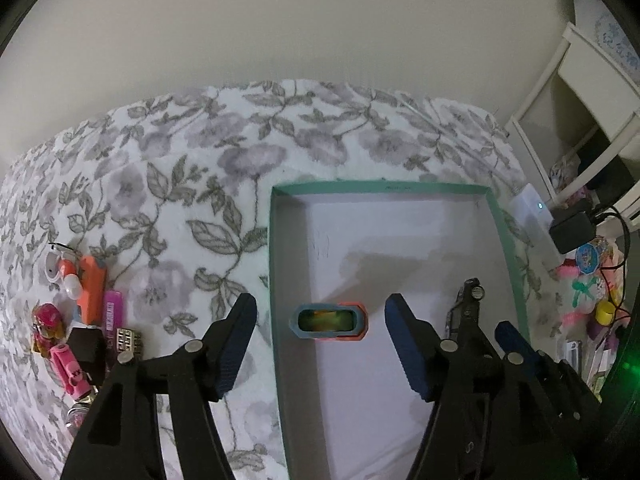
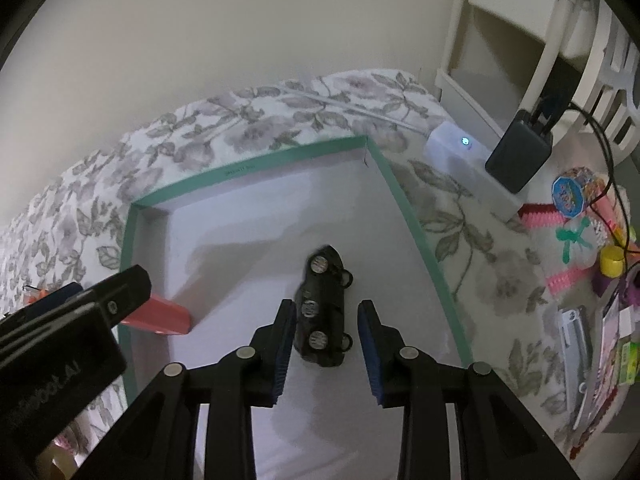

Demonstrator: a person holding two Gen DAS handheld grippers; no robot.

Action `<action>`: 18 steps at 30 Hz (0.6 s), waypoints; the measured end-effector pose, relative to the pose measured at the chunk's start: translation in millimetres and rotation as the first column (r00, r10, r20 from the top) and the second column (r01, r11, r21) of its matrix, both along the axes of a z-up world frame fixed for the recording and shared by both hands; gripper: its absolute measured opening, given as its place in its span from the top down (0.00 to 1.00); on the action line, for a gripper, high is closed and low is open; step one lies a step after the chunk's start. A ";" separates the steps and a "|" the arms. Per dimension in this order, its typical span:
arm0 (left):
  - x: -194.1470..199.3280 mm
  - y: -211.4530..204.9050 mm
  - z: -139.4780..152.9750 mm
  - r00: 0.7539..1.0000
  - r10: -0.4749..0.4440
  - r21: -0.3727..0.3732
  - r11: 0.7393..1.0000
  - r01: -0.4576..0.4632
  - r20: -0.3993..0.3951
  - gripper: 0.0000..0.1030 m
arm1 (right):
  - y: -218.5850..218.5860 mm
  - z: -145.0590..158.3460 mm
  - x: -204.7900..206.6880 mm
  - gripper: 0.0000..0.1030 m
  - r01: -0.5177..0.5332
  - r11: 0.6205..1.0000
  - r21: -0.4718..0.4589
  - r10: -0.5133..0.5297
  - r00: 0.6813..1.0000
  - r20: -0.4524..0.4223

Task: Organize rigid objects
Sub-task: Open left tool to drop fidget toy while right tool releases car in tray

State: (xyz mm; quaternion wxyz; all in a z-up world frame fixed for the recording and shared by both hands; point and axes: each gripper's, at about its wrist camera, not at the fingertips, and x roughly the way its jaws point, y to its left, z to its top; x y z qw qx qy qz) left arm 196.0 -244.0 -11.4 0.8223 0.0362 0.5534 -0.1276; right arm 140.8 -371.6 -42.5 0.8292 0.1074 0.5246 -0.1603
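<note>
Box: shallow teal-rimmed box [image 1: 505, 236] [image 2: 404, 204] with white floor, rectangular, card-like; sits on the floral blanket [image 1: 168, 168] [image 2: 256, 120].
Box contents: orange-and-blue toy block [image 1: 328, 321] [image 2: 160, 316] near the left wall; black toy car [image 2: 323, 312] [image 1: 466, 308] right of centre, lying on its side, wheels showing.
Block: hard plastic, rounded oblong with a window-like opening (greenish inside).
Car: glossy black, silver wheel hubs, nose pointing far.
Left gripper [image 1: 320, 348]: jaws spread wide, holding nothing; block lies on the box floor between and just beyond the fingertips, apart from both.
Right gripper [image 2: 326, 344]: jaws parted, nothing clamped; car's rear sits between the blue ribbed pads [image 2: 370, 344], left pad very close or touching (cannot tell), gap on the right.
Outside box: cluster of small toys [image 1: 80, 320] on the blanket, far left of the box: pink figure, orange piece, black cube.
Right side: white device [image 2: 464, 152] with lit dot, black adapter [image 2: 518, 156].
</note>
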 end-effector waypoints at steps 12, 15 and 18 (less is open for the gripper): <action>-6.8 31.0 26.8 0.995 0.065 -0.032 0.998 -0.062 0.073 0.13 | 4.1 16.6 -5.6 0.34 -0.012 0.999 -0.036 0.013 0.999 0.031; -7.8 43.1 28.6 0.992 0.092 -0.040 0.995 -0.089 0.083 0.10 | 5.8 17.6 -7.4 0.30 -0.015 0.999 -0.049 0.017 0.999 0.036; -11.1 58.3 30.3 0.987 0.123 -0.054 0.992 -0.118 0.104 0.10 | 7.4 17.6 -9.7 0.20 -0.021 0.998 -0.053 0.023 0.999 0.038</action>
